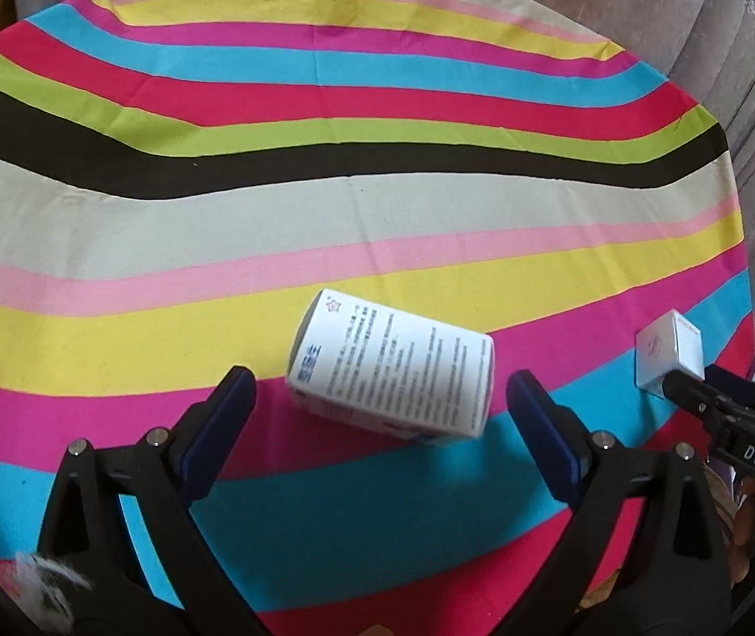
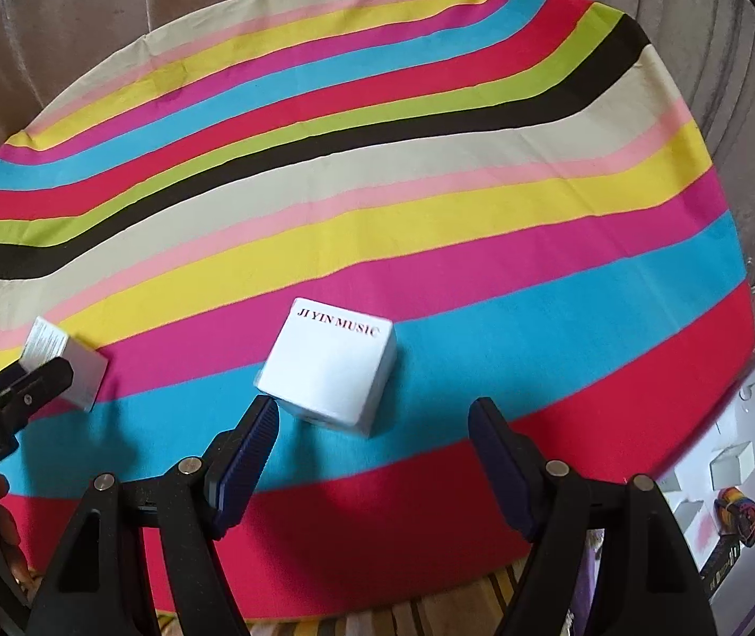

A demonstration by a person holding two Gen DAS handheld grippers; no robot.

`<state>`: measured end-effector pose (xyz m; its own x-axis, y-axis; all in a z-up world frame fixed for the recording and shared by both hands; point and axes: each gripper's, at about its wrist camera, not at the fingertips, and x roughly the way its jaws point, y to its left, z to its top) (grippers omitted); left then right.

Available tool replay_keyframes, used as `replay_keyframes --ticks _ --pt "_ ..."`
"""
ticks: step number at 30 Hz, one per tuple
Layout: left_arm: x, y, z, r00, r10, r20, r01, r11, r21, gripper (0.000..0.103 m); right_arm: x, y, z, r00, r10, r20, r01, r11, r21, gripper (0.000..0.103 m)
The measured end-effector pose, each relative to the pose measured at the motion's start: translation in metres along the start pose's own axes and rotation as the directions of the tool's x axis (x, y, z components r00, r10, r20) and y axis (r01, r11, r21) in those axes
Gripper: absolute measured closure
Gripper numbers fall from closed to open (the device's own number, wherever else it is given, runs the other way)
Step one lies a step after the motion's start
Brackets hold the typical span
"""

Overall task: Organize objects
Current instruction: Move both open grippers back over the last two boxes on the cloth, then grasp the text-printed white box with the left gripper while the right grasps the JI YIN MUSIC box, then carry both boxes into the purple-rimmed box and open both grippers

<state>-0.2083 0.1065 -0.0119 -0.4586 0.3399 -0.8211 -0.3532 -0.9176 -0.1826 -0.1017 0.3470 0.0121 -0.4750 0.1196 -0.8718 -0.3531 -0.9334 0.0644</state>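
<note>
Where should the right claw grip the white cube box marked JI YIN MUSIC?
Probably across its two opposite side walls. The white cube box rests flat on the striped cloth, just ahead of the open right claw, whose gap looks wider than the box.

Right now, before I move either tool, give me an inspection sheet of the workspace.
Surface: round table under a striped cloth, lying flat with light creases.
Job's things: printed white box lies on its side ahead of the left tool; cube box lettered JI YIN MUSIC stands ahead of the right tool.
Clutter: purple-edged tray off the table's right edge, holding small boxes and a multicoloured item.
Grippers: left tool open, empty, box just beyond its tips; right tool open, empty, left fingertip close to the cube.
Cables: nothing seen.
Surroundings: grey-brown upholstery behind the table.
</note>
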Motion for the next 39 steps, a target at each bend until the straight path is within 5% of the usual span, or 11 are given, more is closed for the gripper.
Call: replay_keyframes --ticks 15,17,22,27,32,39 --pt "0.012 0.004 0.004 1.0 0.005 -0.006 -0.005 1.0 0.011 0.012 0.004 0.002 0.011 0.994 0.109 -0.025 -0.105 0.987 0.12 0.017" --pt "0.014 0.004 0.005 1.0 0.004 -0.011 -0.004 1.0 0.009 0.023 0.007 0.001 0.014 0.995 0.095 -0.022 -0.09 0.984 0.154 0.017" --pt "0.014 0.002 0.003 1.0 0.012 -0.003 -0.012 1.0 0.025 0.028 0.011 0.002 0.02 1.0 0.018 -0.015 -0.015 0.983 0.184 0.017" --pt "0.009 0.0 0.0 1.0 0.02 0.005 -0.02 0.999 0.034 0.028 0.018 0.006 0.023 0.999 -0.037 -0.033 0.041 0.988 0.15 0.032" --pt "-0.002 -0.005 -0.001 1.0 0.01 0.017 -0.01 1.0 0.026 0.028 0.024 0.004 0.023 0.998 -0.041 -0.054 0.047 0.99 0.132 0.06" --pt "-0.021 -0.016 -0.008 0.999 0.005 0.034 -0.005 1.0 0.008 0.028 0.009 0.005 0.017 0.999 -0.038 -0.008 0.038 0.995 0.091 0.06"
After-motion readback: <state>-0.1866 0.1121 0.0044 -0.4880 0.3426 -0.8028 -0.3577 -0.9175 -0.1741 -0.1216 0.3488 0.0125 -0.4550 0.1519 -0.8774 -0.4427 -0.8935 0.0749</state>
